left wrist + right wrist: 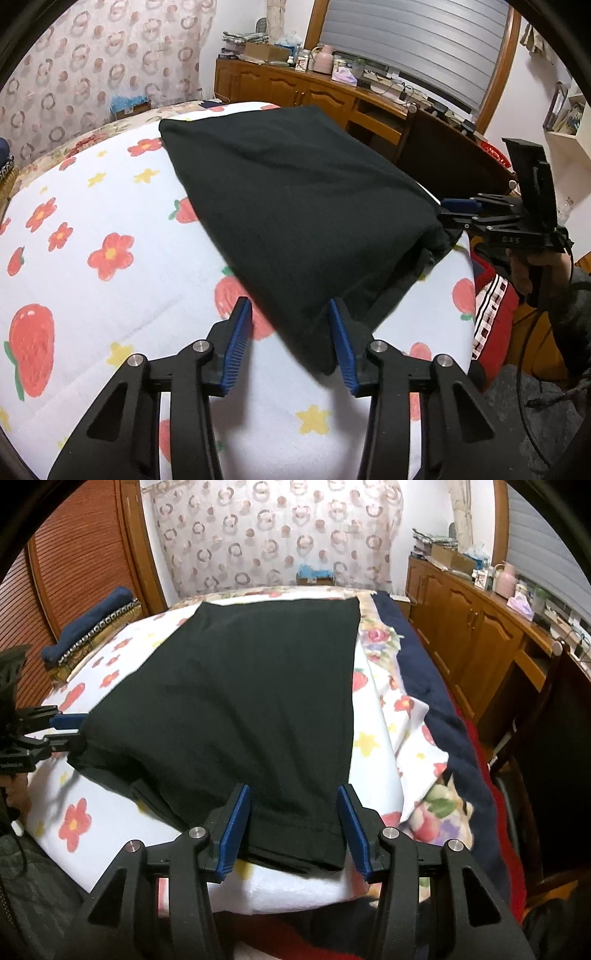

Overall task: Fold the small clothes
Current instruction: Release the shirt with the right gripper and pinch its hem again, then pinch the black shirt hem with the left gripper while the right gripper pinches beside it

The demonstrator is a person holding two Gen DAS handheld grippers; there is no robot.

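We see a black garment [243, 701] lying folded on a white blanket [110, 302] printed with red flowers, strawberries and yellow stars, which covers a bed. The cloth is plain, matte and dark, with soft creases across its top. From the right wrist view it reads as a long panel running away toward the patterned curtain [277, 535], its right edge straight, its near end showing at least 2 layers stacked at the hem.

Our left gripper [291, 343] has its blue pads [236, 347] spread, with a near corner of the garment lying between them; the pads do not press on it. Our right gripper [293, 829] also stands spread, straddling the near hem, the cloth between its jaws but not pinched. Each tool also shows from the side in the other's view, tip at the garment's edge.

In the left wrist view a hand [532, 266] grips the right tool's handle. A wooden cabinet [295, 88] with cluttered top runs along the wall, and a dark blue folded cloth [88, 624] sits at the bed's far left corner
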